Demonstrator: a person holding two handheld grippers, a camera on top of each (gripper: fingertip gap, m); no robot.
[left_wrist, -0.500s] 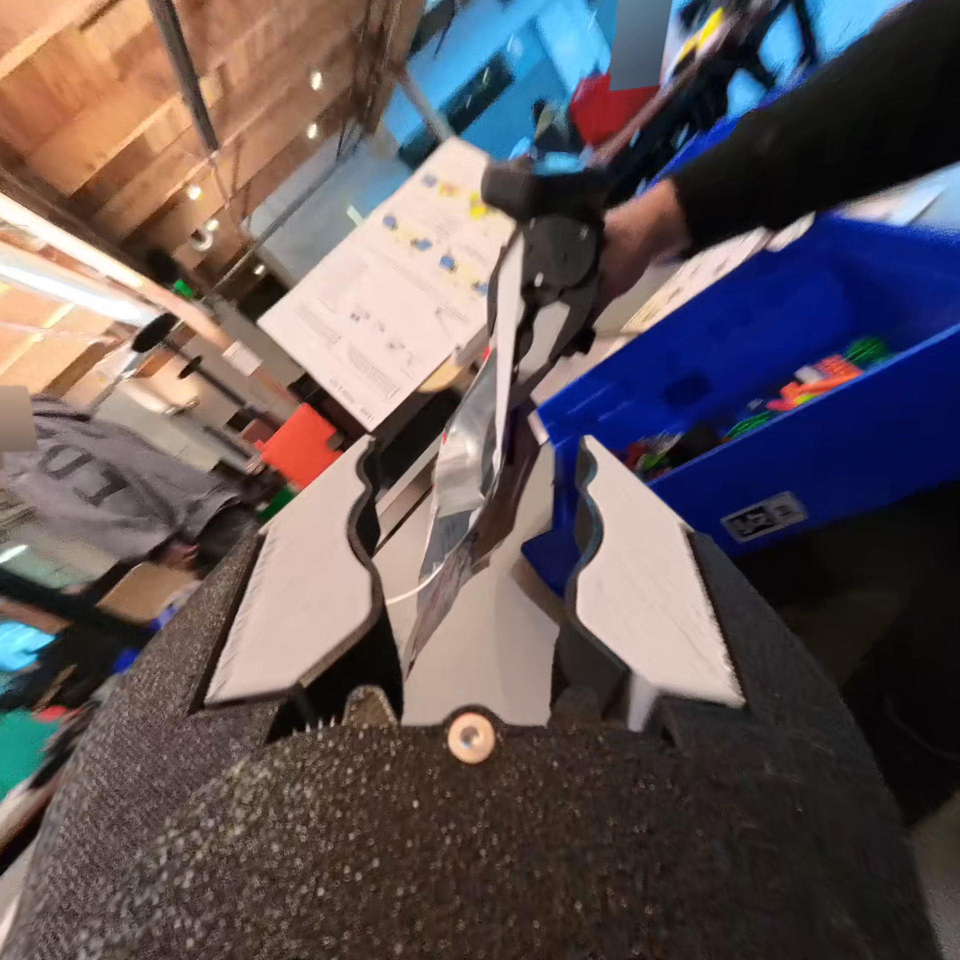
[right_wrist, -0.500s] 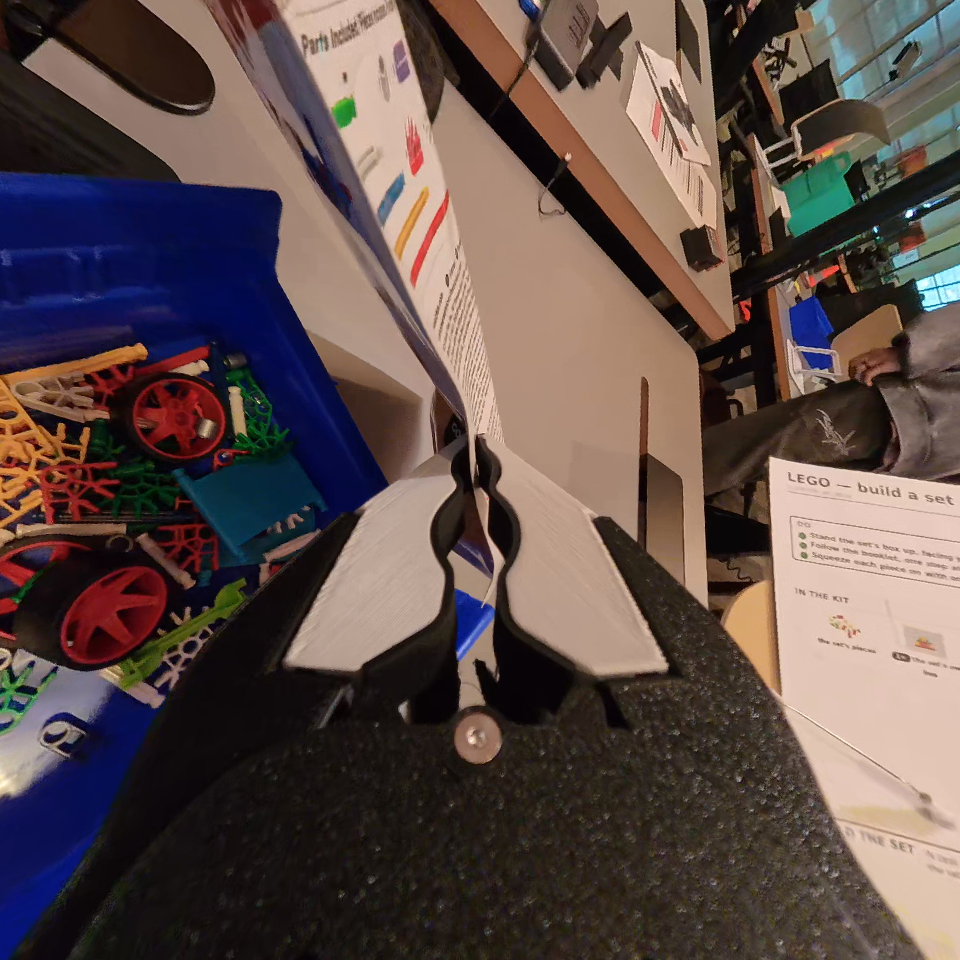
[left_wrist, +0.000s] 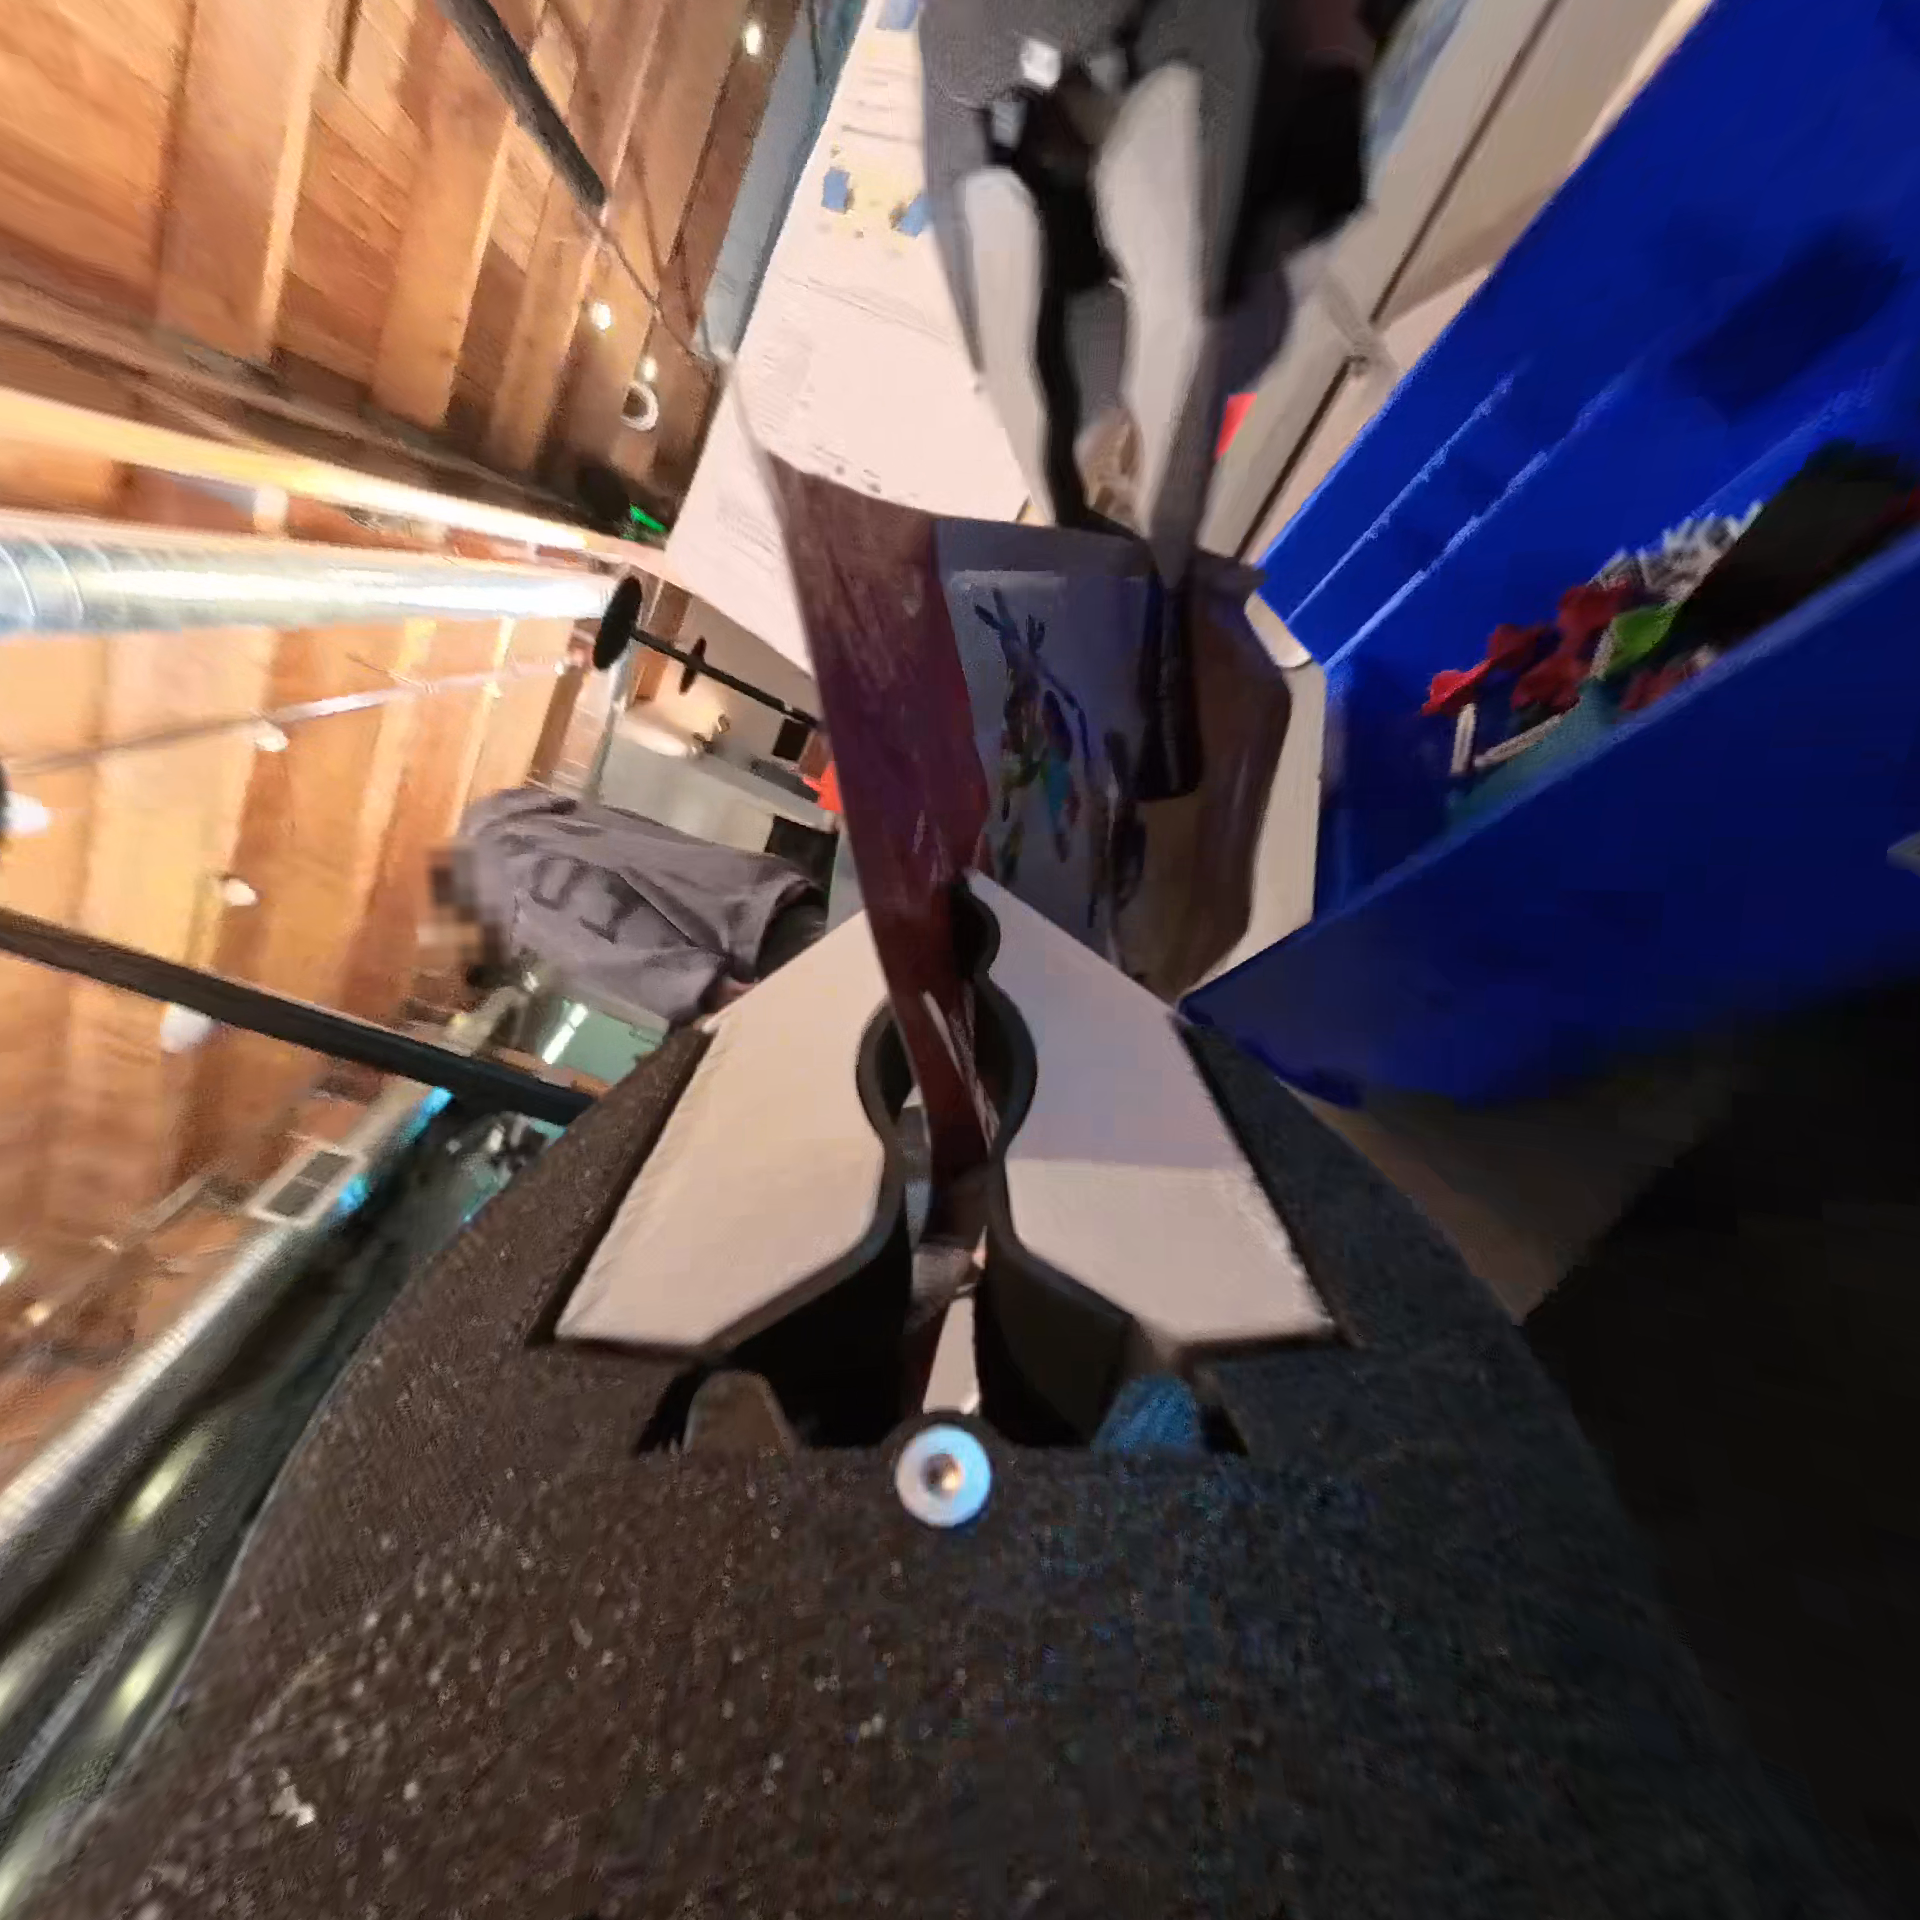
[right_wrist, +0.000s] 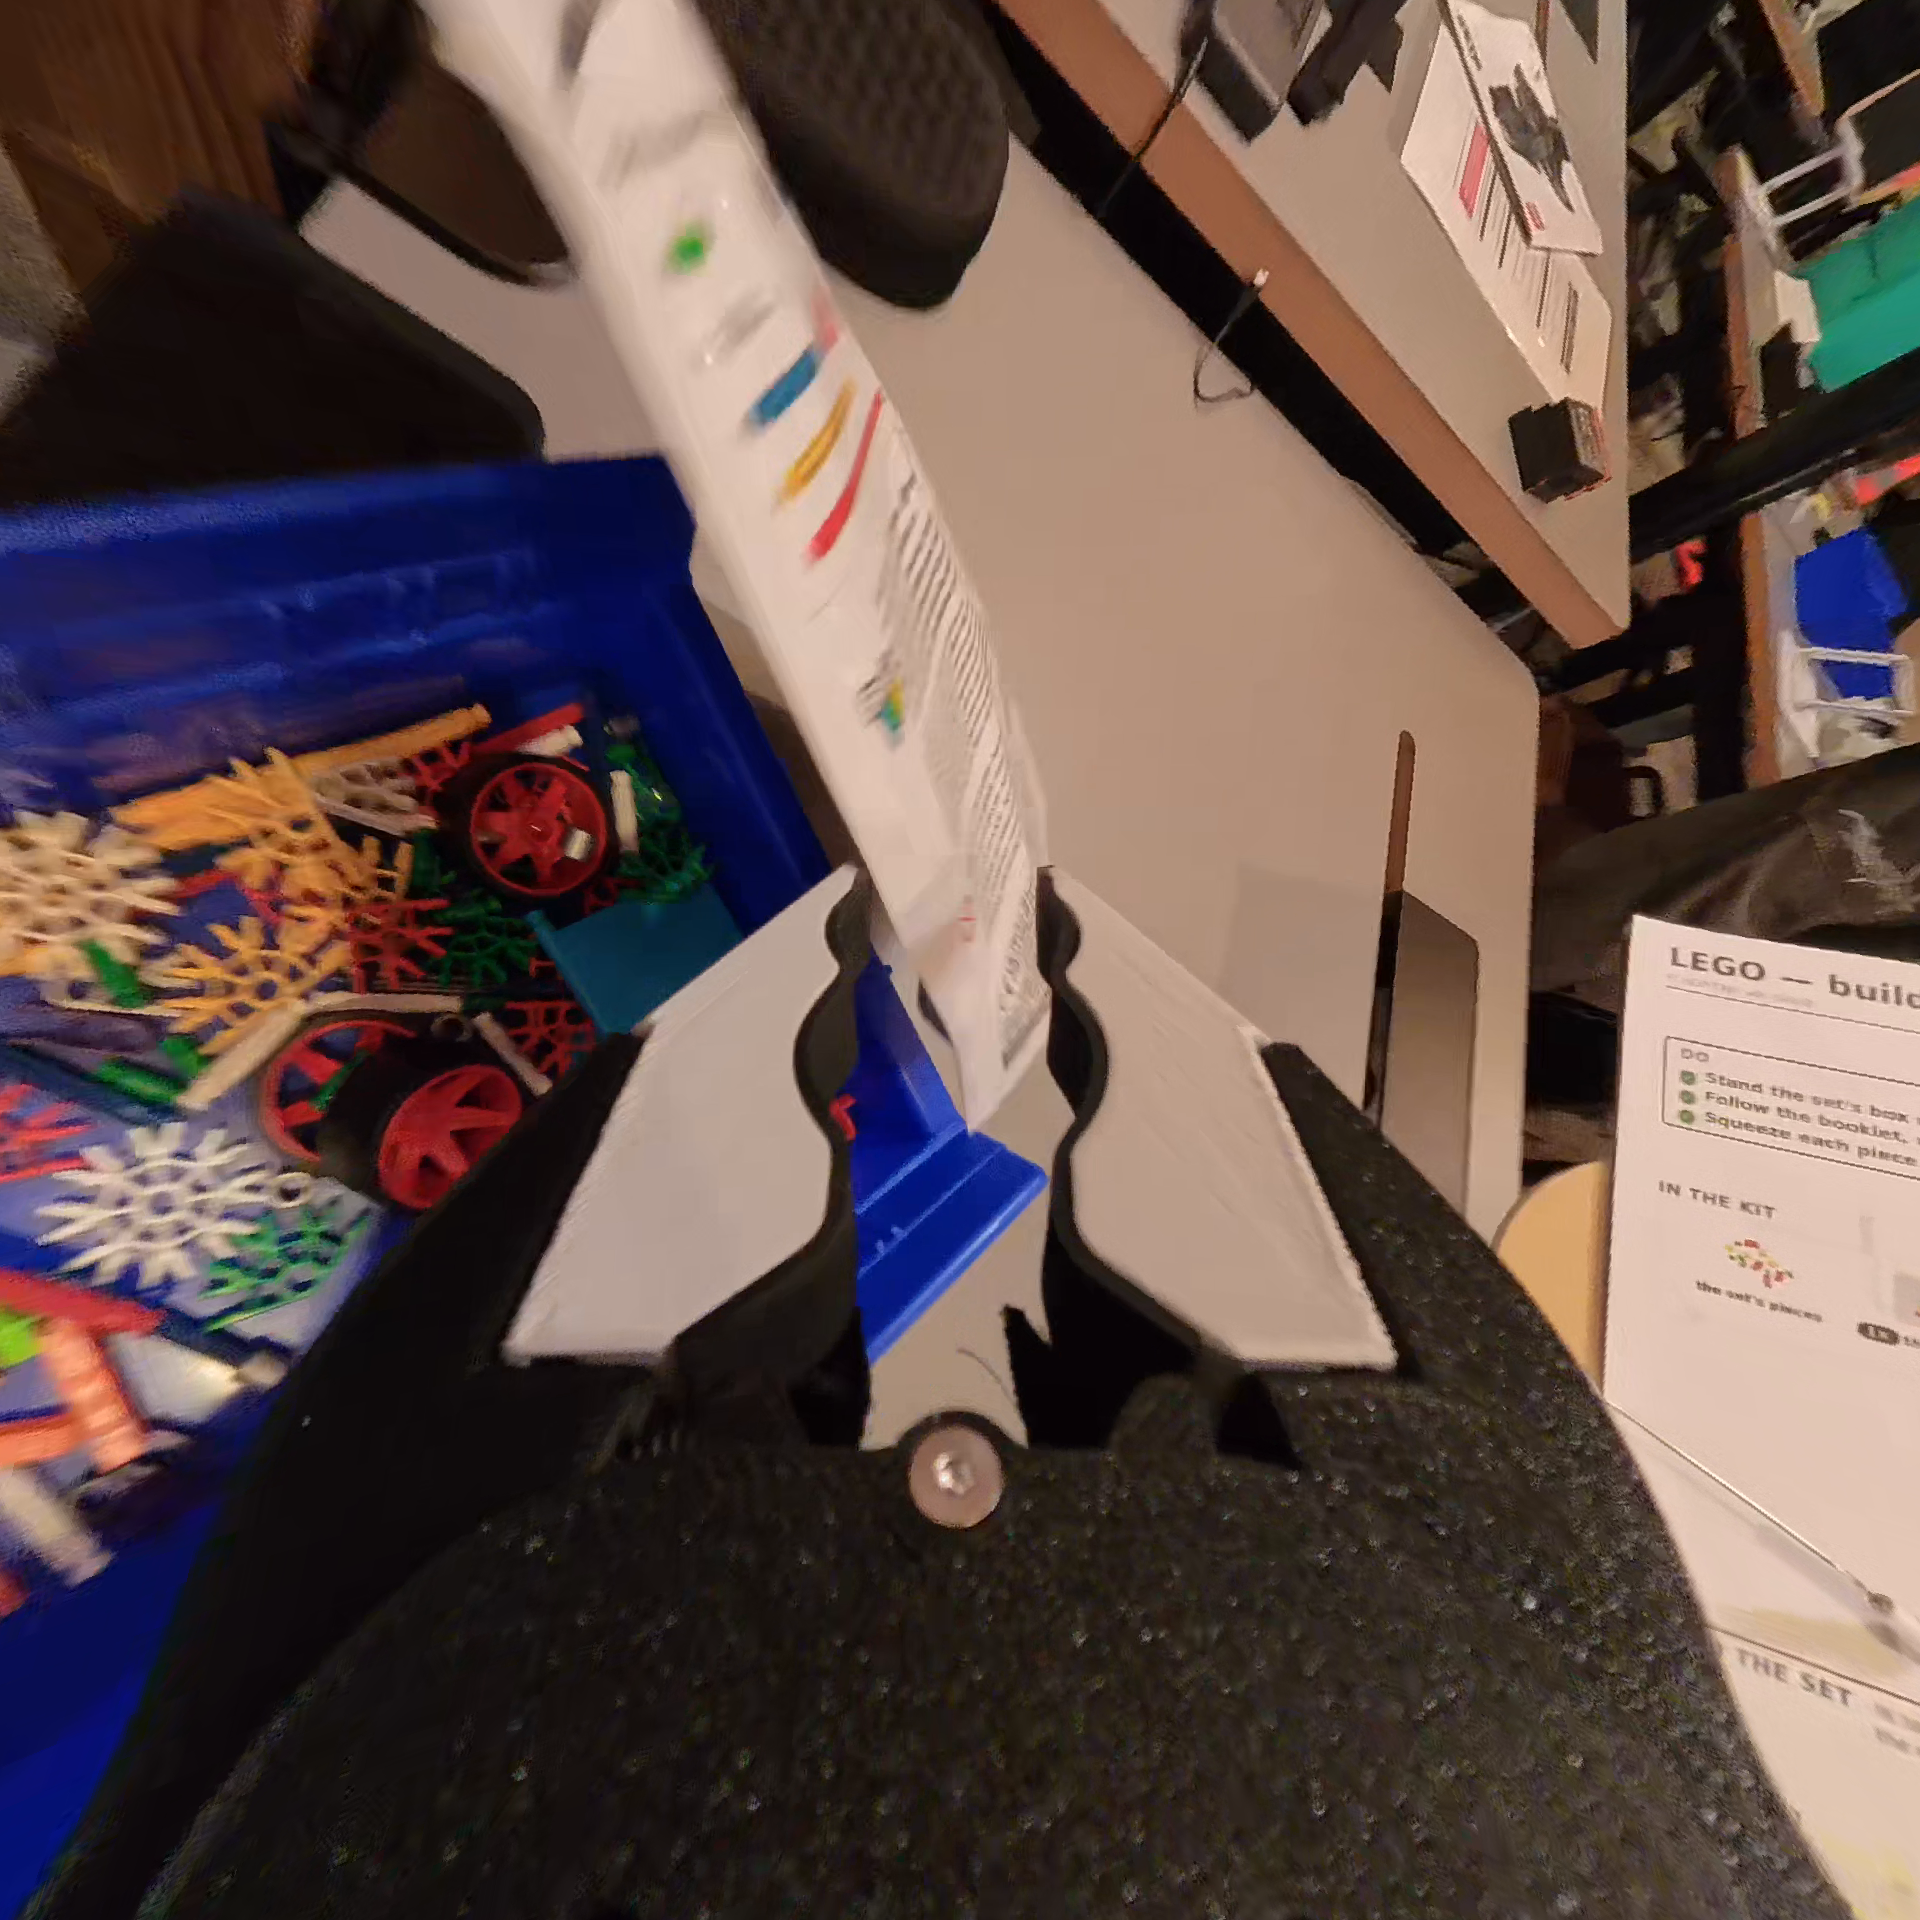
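A wooden plank ceiling (left_wrist: 260, 208) with small spot lights and a silver duct (left_wrist: 291, 597) (blurred) spans overhead; grey tables (right_wrist: 1226, 623) stand beside cluttered dark shelving (right_wrist: 1808, 343).

Your work surface is a pale grey table (right_wrist: 1195, 644). A blue bin (right_wrist: 343, 582) of mixed plastic construction pieces (right_wrist: 312, 883) rests on it toward the left edge. A printed white instruction sheet (right_wrist: 1787, 1195) stands near the right edge.

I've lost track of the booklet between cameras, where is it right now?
In the left wrist view the booklet is clamped in the left gripper, left of the blue bin; in the right wrist view it stands between the open right gripper fingers.
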